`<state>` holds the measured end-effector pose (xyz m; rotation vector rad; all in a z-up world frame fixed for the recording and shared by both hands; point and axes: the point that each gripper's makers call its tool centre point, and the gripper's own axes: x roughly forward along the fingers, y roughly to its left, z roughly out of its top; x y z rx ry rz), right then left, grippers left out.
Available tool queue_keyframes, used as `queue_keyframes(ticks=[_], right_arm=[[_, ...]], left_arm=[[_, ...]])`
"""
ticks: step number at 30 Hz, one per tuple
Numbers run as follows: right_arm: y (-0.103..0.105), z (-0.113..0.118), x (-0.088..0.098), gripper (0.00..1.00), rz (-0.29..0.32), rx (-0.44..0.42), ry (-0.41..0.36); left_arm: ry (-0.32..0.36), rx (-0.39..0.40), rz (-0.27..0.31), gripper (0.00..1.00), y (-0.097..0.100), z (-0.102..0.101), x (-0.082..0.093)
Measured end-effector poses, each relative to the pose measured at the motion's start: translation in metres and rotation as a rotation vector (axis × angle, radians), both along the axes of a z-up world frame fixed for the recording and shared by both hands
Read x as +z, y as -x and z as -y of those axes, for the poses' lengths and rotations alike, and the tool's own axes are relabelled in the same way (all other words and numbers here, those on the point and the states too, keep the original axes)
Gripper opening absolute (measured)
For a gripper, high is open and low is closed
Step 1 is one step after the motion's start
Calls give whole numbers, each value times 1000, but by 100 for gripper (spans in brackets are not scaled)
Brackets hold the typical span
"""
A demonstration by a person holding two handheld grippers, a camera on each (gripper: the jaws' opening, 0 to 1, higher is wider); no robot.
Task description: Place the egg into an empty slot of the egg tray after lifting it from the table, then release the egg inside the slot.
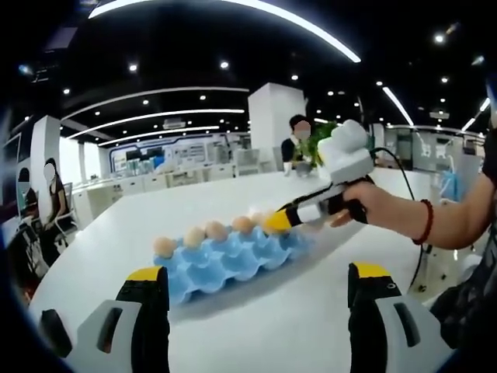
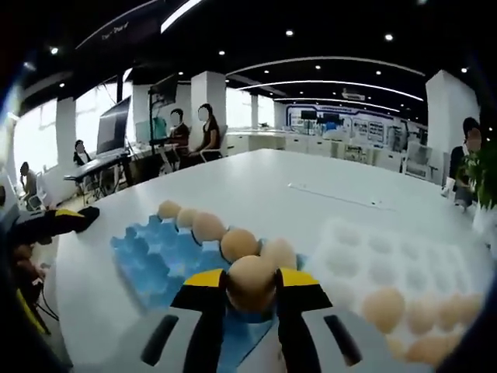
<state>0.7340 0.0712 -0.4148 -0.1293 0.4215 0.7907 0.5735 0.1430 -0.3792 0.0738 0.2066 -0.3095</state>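
Note:
The blue egg tray lies on the white table, with a row of eggs along its far side. My right gripper reaches in from the right to the tray's far right end, held by a hand. In the right gripper view that gripper is shut on a tan egg just over the near end of the blue tray, in line with the seated eggs. I cannot tell whether the held egg rests in a slot. My left gripper hangs open before the tray, holding nothing.
A white egg tray sits right of the blue one, with several eggs at its near corner. The left gripper shows at the table's left edge. People sit at desks behind, and a plant stands at the table's far side.

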Motion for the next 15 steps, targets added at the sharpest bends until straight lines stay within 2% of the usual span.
queue_keyframes(ticks=[2,3,5,6,7,8,9,15], right_arm=[[-2,0,-3,26,-32,-10,-12],[-3,-1,-2,26,-21,-8,-5],[-1,0,-6,26,-36,-14,35],[0,2,-13,26,-72,-24,77],[-3,0,-9,27,-66,-36,57],[-4,-1,-9,27,-91,-24,65],[-4,0,-12,27,-147,-43,55],[3,1,-11,27,-142,-65,64]], left_arm=[[1,-3,1,97,0,1,0],[1,-5,1,97,0,2,0],[2,-10,1,97,-1,4,1],[0,-11,1,97,-1,4,1],[-1,-14,2,97,-1,5,1],[-1,-16,3,97,-1,5,2],[-1,-17,4,97,-1,5,2],[4,-15,7,97,-1,2,3]])
